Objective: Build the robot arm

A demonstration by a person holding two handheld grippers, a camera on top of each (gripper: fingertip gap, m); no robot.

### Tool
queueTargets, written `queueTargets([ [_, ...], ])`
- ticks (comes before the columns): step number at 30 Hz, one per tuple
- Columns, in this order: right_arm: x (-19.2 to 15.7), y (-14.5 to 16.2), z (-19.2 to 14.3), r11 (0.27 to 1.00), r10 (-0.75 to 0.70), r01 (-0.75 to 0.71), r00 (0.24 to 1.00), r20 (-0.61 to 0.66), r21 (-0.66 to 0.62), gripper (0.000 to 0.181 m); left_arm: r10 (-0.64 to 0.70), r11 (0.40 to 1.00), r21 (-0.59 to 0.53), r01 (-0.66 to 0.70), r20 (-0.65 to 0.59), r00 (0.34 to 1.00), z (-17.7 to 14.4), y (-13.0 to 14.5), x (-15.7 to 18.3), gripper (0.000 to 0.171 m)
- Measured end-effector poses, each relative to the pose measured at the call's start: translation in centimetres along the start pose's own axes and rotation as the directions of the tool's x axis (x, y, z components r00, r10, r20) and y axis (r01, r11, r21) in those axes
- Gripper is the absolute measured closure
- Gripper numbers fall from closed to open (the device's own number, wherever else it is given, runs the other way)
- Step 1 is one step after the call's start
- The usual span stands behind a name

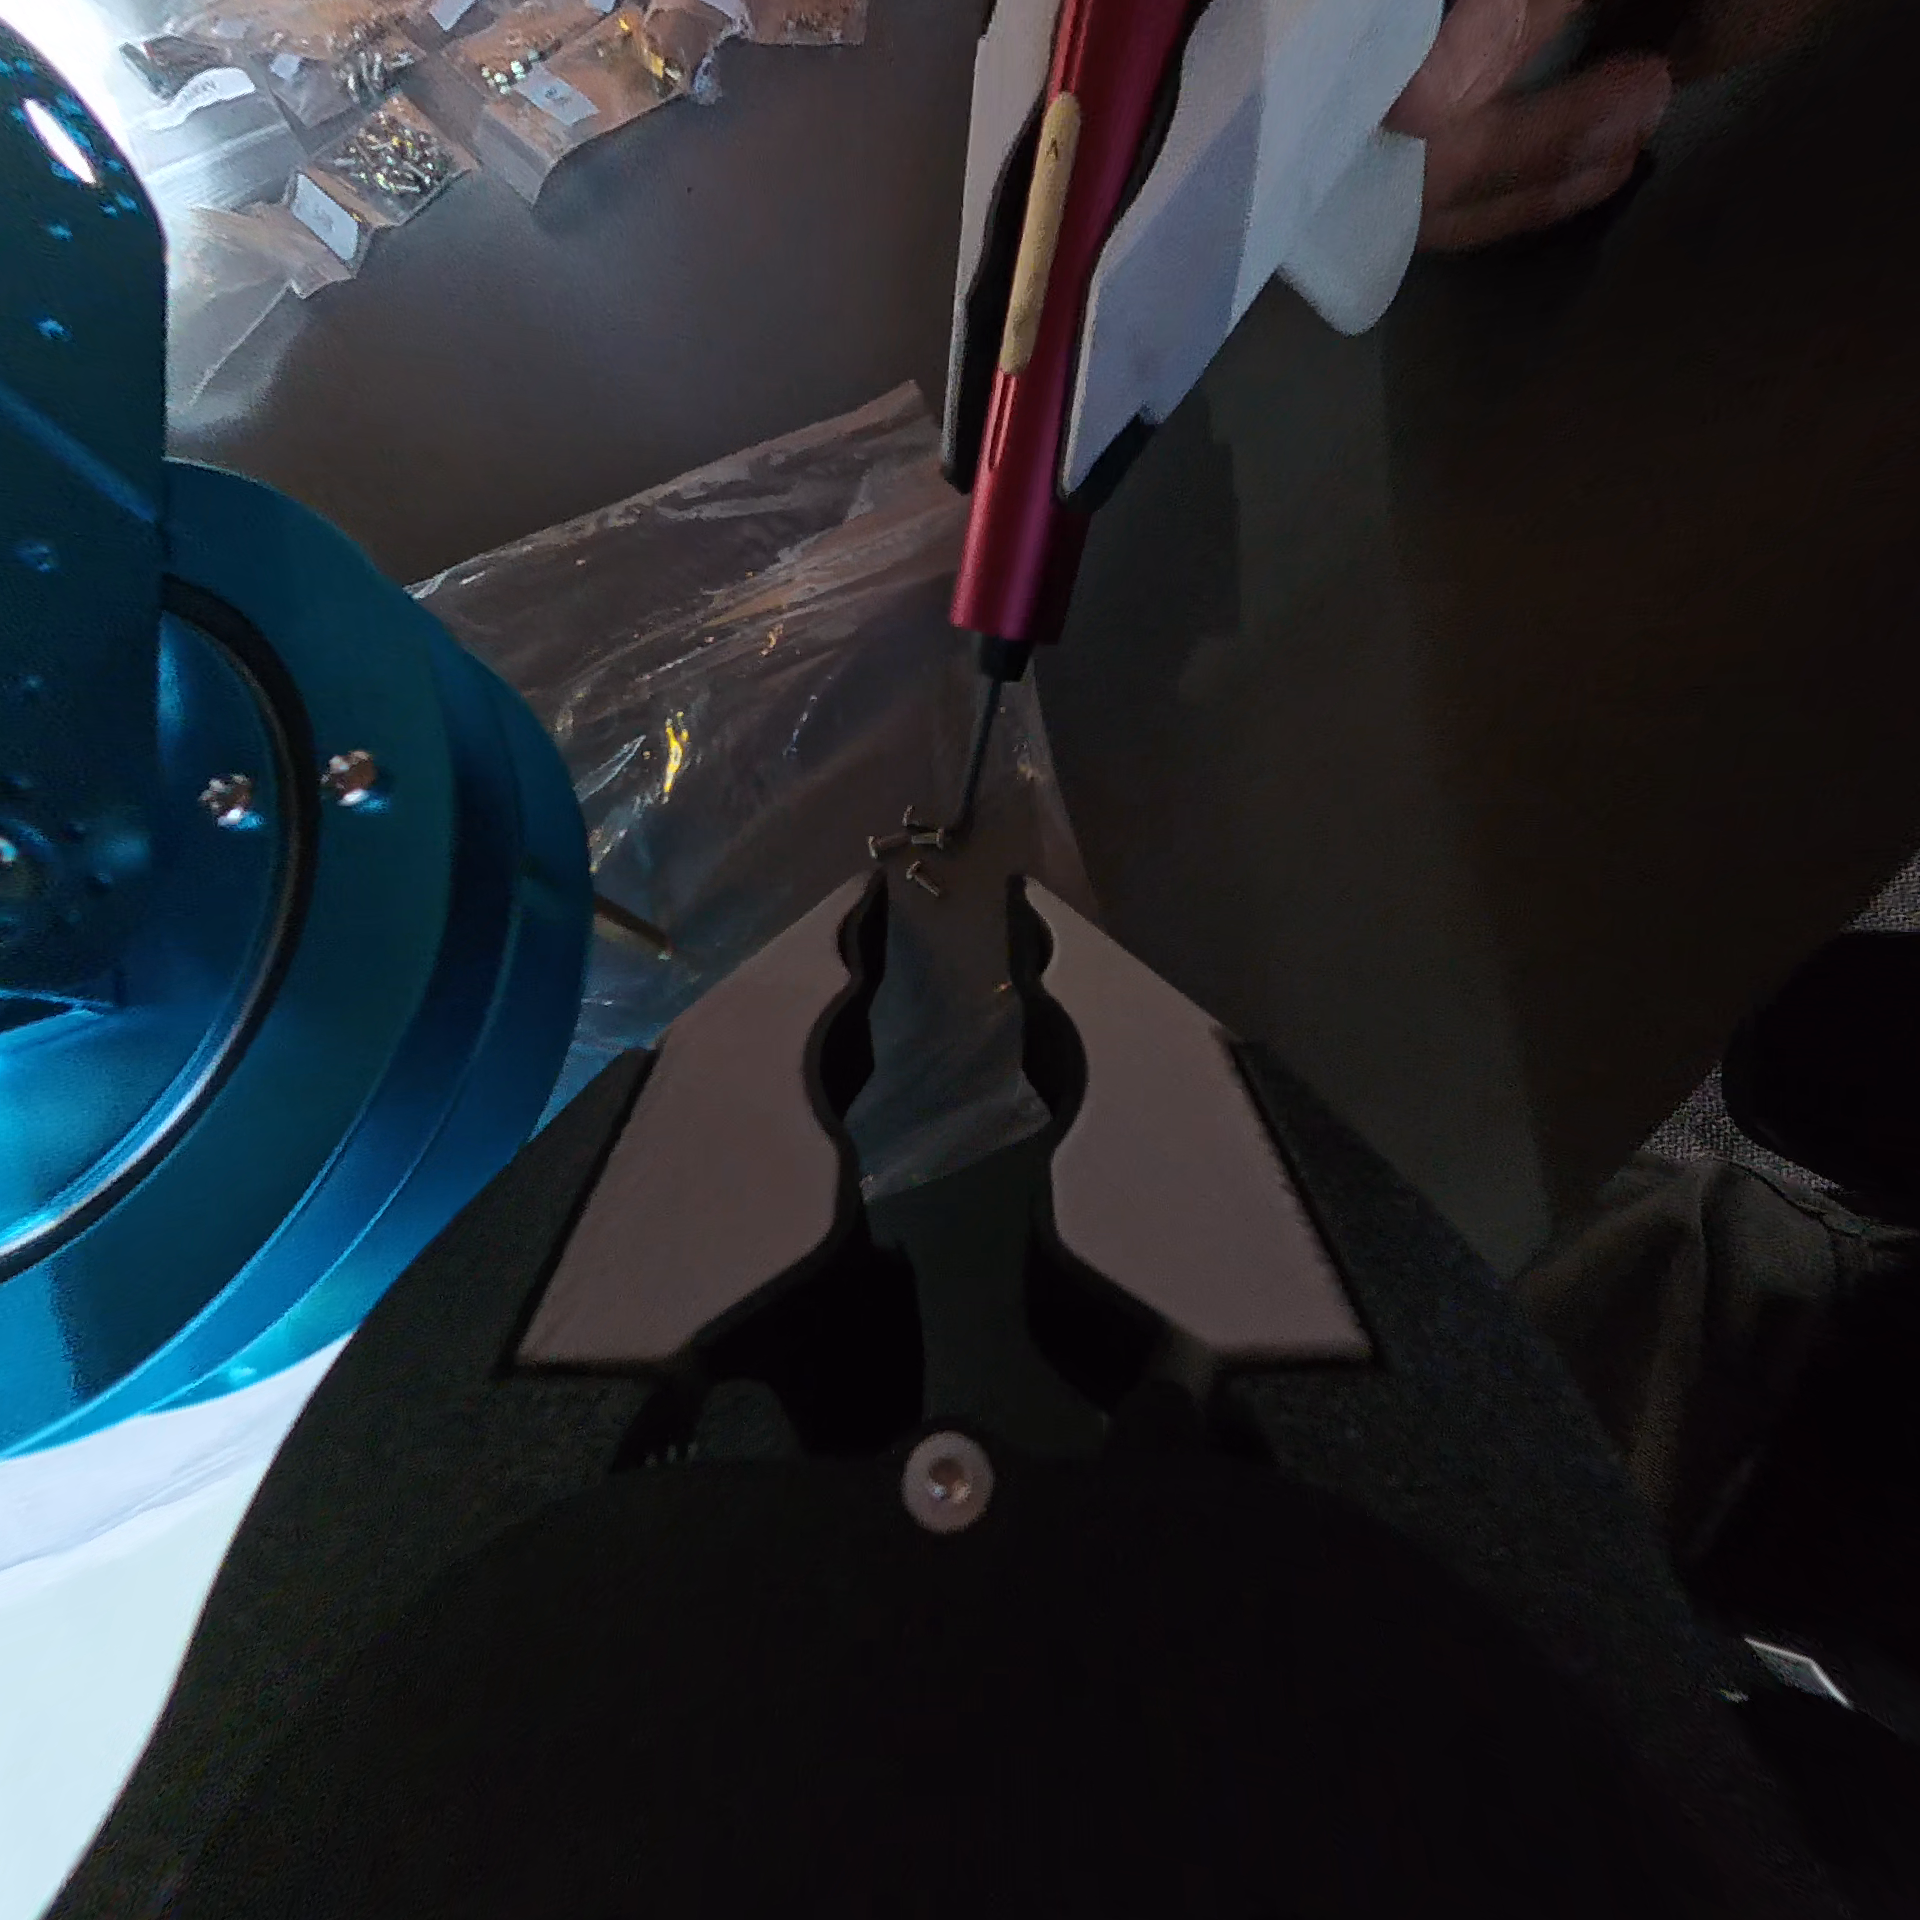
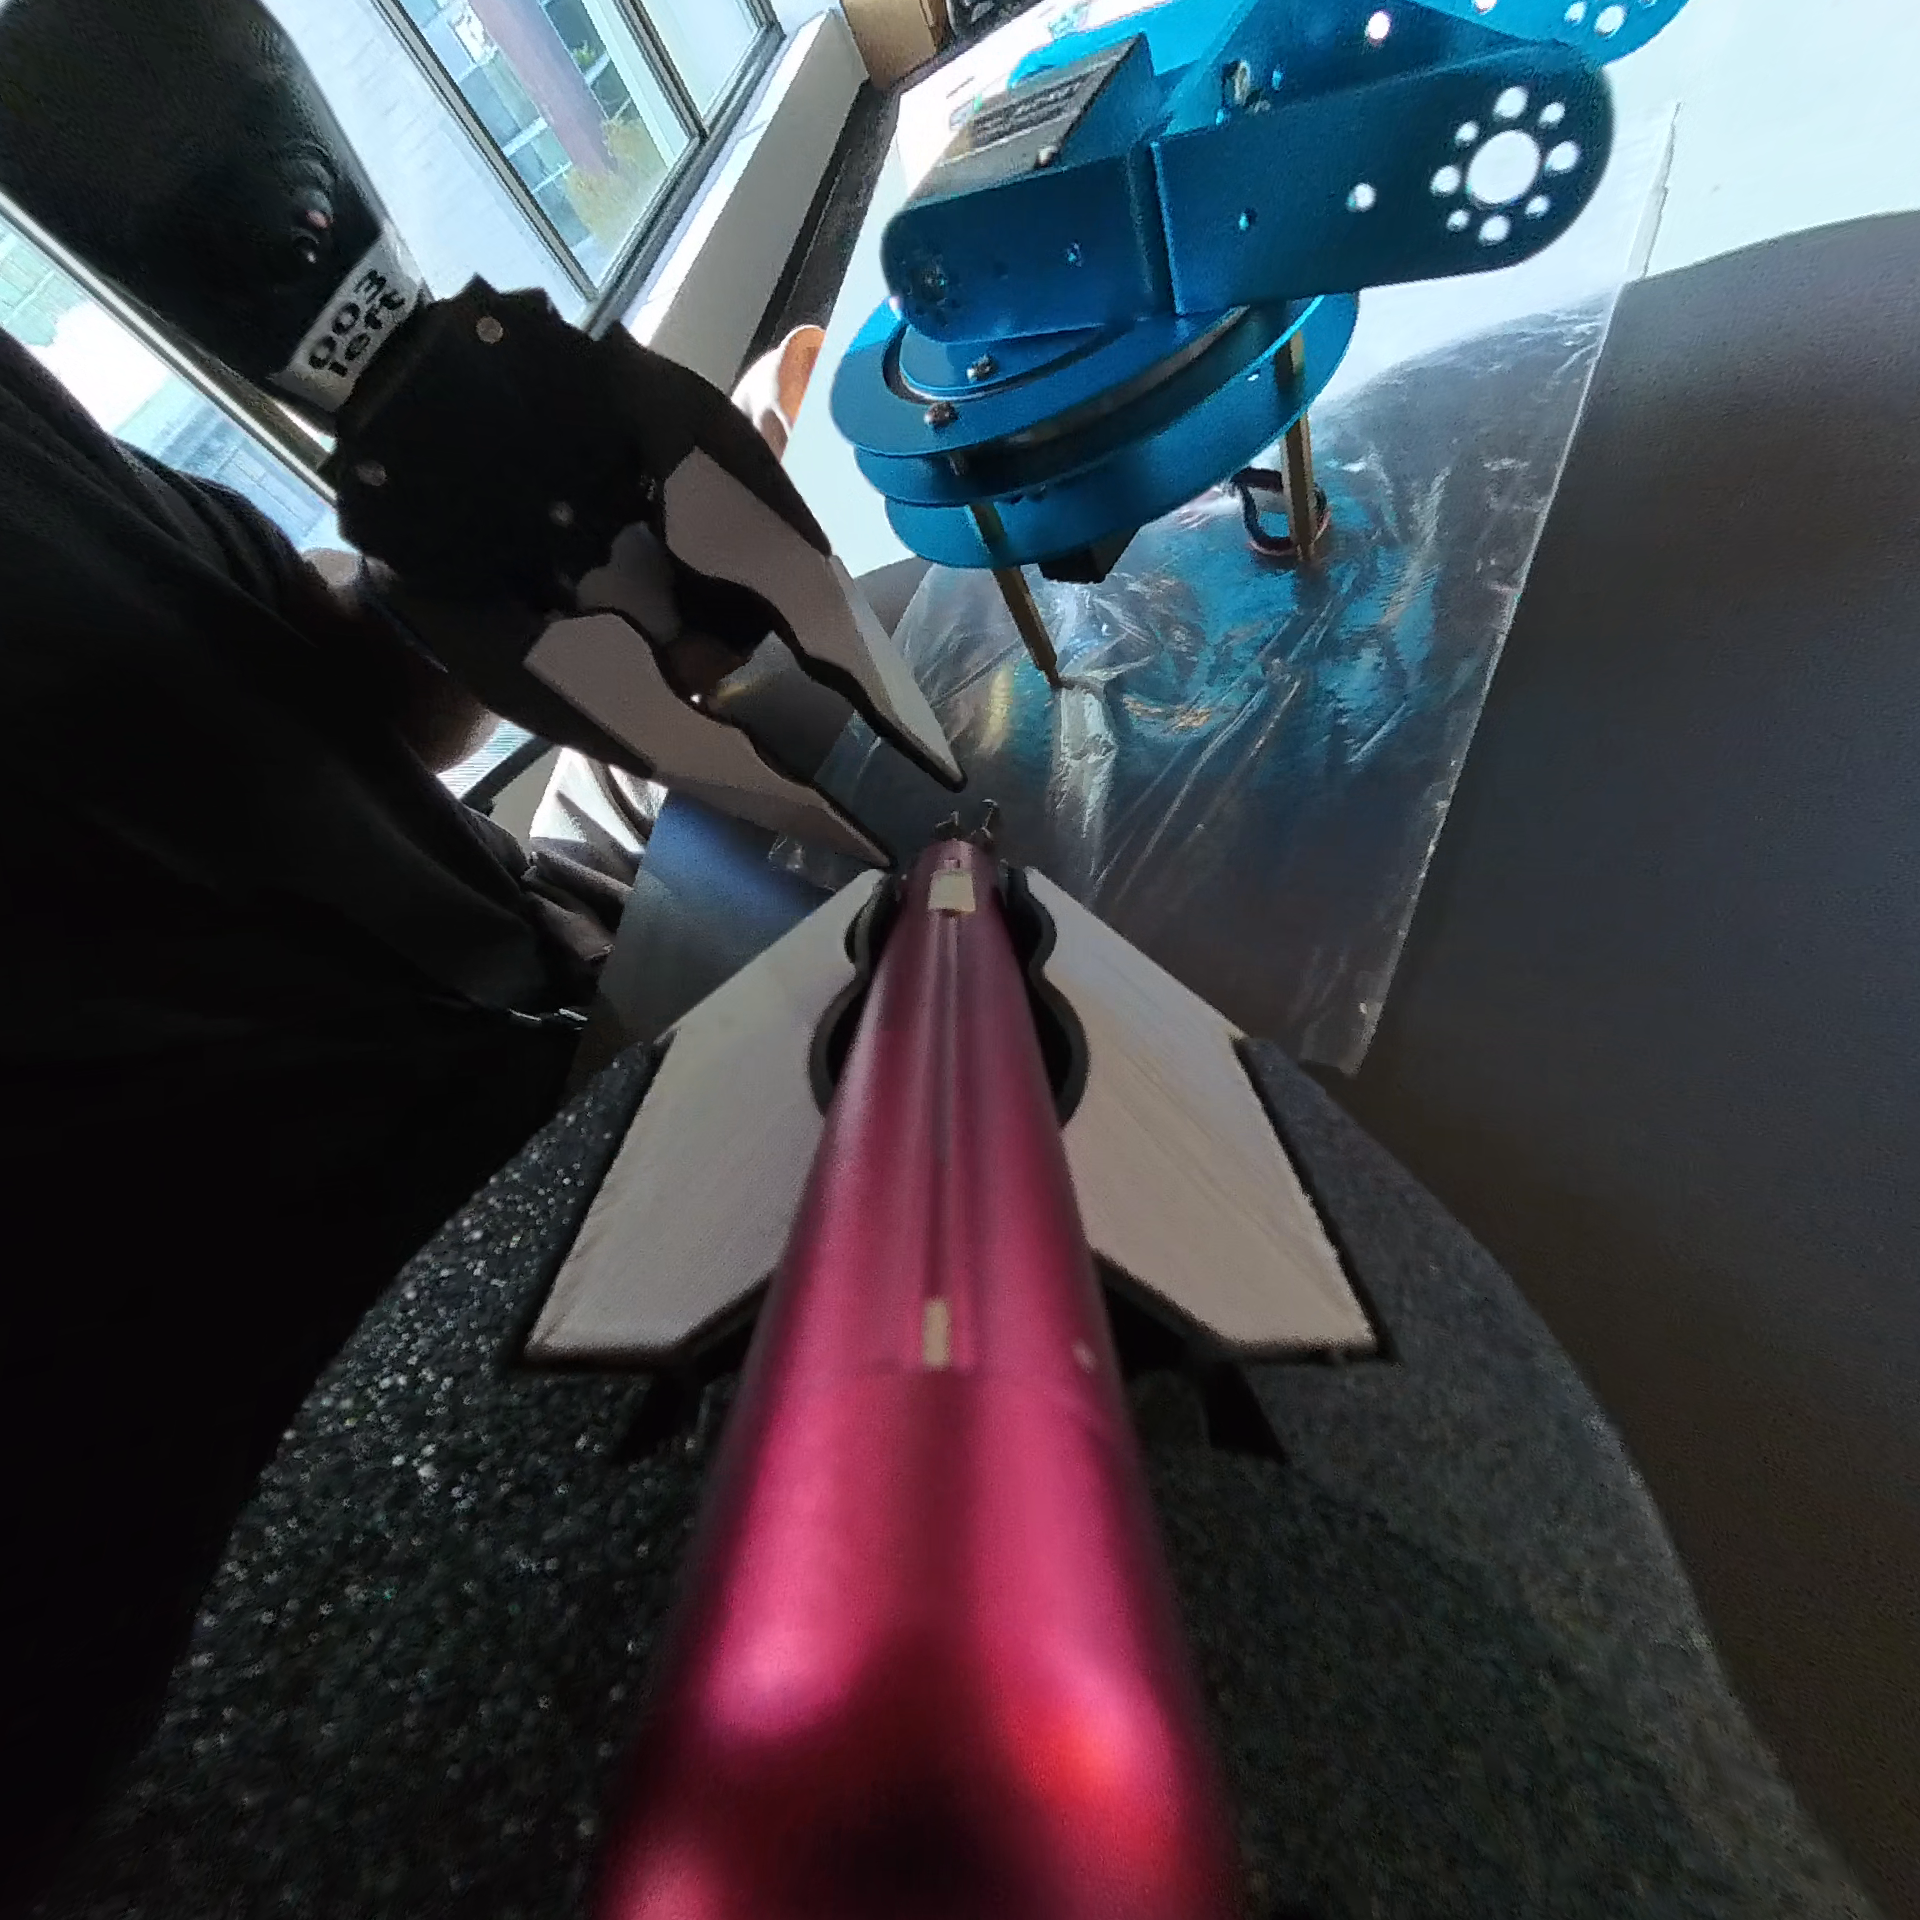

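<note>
right gripper clamps red screwdriver, (tip at screws)

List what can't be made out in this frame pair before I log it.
- Screwdriver bit: right wrist view, hidden behind the red handle.
- Small screws: left wrist view, too small and dim to count.
- Whether the bit touches a screw: too small.
- Blue robot base: left wrist view, cut off by the left edge.
- Cardboard boxes: contents blurred.
</note>
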State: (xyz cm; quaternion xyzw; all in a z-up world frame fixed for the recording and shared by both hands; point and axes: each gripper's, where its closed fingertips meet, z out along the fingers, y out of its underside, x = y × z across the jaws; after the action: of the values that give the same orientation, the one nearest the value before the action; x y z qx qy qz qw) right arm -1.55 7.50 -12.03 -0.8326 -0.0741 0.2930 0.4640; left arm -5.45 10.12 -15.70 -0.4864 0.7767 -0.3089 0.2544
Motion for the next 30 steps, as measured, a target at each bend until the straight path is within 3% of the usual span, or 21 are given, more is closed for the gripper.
queueTargets([
  [23,-0.3,-0.2,-0.2,1.000,-0.002,0.002,1.000,0.014,0.020,0.160,0.045,0.999,-0.002,-0.045,0.006,0.999,0.5,-0.4,0.6,0.156],
  [30,-0.8,-1.4,-1.1,0.989,0.095,-0.107,0.989,0.116,0.098,0.160,0.104,0.994,0.037,-0.105,0.040,0.994,0.0,-0.9,0.3,0.156],
])
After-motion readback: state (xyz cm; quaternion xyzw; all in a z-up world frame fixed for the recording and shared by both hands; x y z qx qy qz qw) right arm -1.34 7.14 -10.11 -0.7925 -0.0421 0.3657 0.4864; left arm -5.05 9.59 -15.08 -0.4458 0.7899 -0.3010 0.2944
